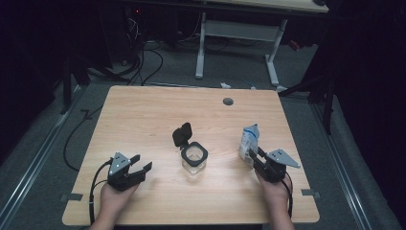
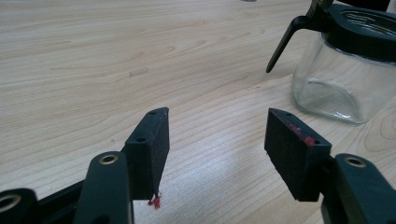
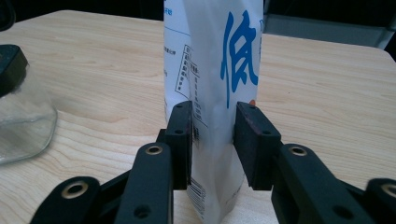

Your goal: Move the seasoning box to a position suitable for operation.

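A white carton with blue print (image 1: 249,139) stands upright on the wooden table (image 1: 153,110) at the right. My right gripper (image 1: 253,155) has its pads pressed on both sides of the carton (image 3: 219,70), low on its body, in the right gripper view (image 3: 212,112). A clear glass jar (image 1: 194,159) with a black rim sits mid-table, its black lid (image 1: 182,134) flipped up behind it. My left gripper (image 1: 142,161) rests open to the left of the jar, with nothing between its jaws (image 2: 217,116). The jar (image 2: 341,79) lies ahead and to the right of it.
A round grey grommet (image 1: 228,101) sits near the table's far edge. A white desk frame (image 1: 239,33) and cables (image 1: 139,62) lie on the floor beyond. The jar's edge (image 3: 23,126) is to the left of the carton in the right gripper view.
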`<state>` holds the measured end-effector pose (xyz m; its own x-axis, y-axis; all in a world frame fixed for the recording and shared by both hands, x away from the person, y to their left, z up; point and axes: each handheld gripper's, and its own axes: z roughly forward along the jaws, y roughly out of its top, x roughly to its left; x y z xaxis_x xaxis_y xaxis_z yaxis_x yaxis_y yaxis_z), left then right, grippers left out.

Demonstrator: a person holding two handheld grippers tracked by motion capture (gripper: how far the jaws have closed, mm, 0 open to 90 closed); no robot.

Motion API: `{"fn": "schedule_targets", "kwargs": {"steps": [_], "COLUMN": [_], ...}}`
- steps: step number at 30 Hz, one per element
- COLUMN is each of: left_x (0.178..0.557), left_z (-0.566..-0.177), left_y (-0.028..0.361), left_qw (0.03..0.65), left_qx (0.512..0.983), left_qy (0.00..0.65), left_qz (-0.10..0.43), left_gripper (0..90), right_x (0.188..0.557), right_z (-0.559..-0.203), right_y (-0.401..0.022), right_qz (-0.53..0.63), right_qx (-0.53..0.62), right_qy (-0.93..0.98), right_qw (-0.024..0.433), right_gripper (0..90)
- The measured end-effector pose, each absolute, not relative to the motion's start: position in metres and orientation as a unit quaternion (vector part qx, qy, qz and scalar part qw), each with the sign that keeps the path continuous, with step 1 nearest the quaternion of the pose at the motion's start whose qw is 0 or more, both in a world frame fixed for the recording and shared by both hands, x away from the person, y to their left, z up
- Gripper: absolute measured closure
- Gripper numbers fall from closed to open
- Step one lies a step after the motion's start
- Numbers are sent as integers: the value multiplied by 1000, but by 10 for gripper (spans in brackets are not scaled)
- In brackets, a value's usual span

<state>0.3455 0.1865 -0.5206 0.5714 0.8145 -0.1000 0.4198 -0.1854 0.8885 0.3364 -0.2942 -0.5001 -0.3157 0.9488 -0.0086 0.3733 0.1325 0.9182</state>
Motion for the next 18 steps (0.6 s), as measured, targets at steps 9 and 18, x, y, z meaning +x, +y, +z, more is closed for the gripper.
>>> {"fn": "schedule_targets", "kwargs": {"steps": [9, 18], "left_x": [345, 345], "left_z": [-521, -520], "left_y": [186, 185], "left_qw": [484, 483], "left_qx": [743, 748], "left_qy": [415, 407], "left_qz": [203, 203], "left_gripper": [404, 408], "right_x": [335, 334], "right_z": [-500, -499], "right_y": [-294, -295], "right_qz": [434, 439], "right_qx": [480, 480], "right_qy": [687, 689], "right_qw": [331, 321], "right_gripper": [800, 818]}}
